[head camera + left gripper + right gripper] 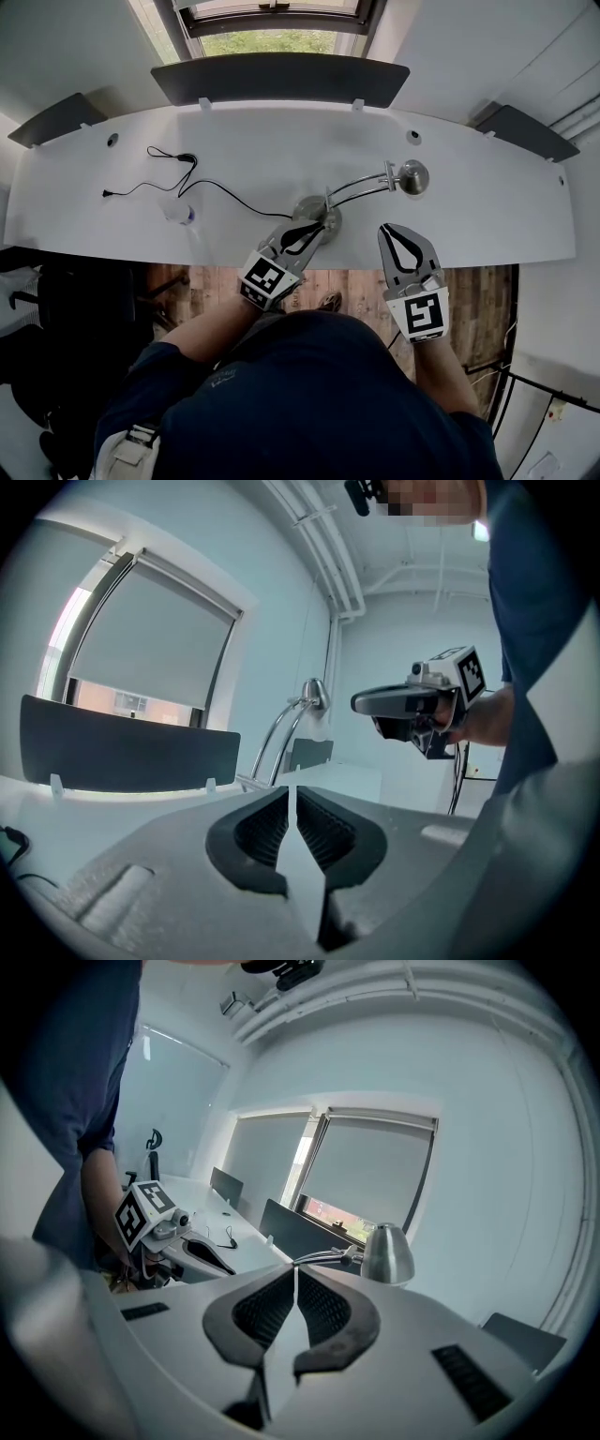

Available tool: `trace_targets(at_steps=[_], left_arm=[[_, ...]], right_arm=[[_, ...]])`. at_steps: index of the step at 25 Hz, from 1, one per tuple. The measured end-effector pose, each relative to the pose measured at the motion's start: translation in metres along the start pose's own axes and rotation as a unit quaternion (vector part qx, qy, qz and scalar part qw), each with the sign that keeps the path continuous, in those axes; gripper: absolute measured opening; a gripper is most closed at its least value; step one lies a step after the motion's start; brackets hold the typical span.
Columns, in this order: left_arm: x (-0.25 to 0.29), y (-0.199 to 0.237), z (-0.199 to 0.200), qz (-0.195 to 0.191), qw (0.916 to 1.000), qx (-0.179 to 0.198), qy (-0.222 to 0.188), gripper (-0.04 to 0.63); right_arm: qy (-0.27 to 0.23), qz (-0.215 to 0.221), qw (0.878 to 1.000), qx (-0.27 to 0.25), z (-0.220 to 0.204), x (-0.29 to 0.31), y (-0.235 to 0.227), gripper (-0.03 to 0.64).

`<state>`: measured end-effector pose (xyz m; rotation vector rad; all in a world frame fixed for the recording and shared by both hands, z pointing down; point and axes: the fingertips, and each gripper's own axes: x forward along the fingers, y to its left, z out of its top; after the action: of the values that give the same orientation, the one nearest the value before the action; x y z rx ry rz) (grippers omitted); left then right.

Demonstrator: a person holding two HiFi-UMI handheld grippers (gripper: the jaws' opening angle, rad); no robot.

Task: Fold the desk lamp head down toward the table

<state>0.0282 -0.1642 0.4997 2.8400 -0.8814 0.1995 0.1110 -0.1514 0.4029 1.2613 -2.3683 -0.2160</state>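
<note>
A chrome desk lamp stands near the front edge of the white desk (281, 141). Its round base (323, 208) carries two curved rods (361, 186) that reach right to the bell-shaped head (412, 176). My left gripper (317, 228) is shut and empty, with its tip just in front of the base. My right gripper (387, 229) is also shut and empty, and sits in front of the head without touching it. In the left gripper view the rods (277, 741) rise to the head (314, 694) beyond my shut gripper (296, 789). In the right gripper view the head (387, 1255) sits just past the shut gripper (295, 1269).
A black cable (187, 178) trails from the lamp across the desk's left half, beside a small white plug (185, 215). Dark partition panels (281, 80) line the desk's far edge under a window. An office chair (56, 300) stands at the lower left.
</note>
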Motion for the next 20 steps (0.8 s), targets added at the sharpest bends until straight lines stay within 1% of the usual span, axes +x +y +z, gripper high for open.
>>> trace_targets(at_steps=[2, 7, 11, 13, 17, 20], left_arm=[[0.003, 0.006, -0.005, 0.007, 1.0000, 0.001, 0.003, 0.031], [0.013, 0.018, -0.016, 0.019, 0.9997, 0.005, 0.014, 0.081], [0.024, 0.026, -0.021, 0.023, 0.9994, 0.014, 0.020, 0.118], [0.028, 0.030, -0.024, 0.025, 0.9993, 0.016, 0.024, 0.129], [0.037, 0.034, -0.030, 0.022, 0.9990, 0.024, 0.031, 0.147], [0.042, 0.037, -0.034, 0.019, 0.9985, 0.034, 0.037, 0.155]], right_arm=[[0.001, -0.002, 1.000, -0.015, 0.002, 0.002, -0.002, 0.012], [0.026, -0.009, 0.996, -0.084, 0.003, 0.006, -0.006, 0.023], [0.040, -0.019, 0.992, -0.117, 0.003, 0.010, -0.009, 0.094], [0.045, -0.023, 0.989, -0.135, 0.005, 0.012, -0.011, 0.115], [0.067, -0.040, 0.979, -0.190, 0.005, 0.015, -0.019, 0.143], [0.084, -0.055, 0.964, -0.247, 0.005, 0.019, -0.025, 0.152]])
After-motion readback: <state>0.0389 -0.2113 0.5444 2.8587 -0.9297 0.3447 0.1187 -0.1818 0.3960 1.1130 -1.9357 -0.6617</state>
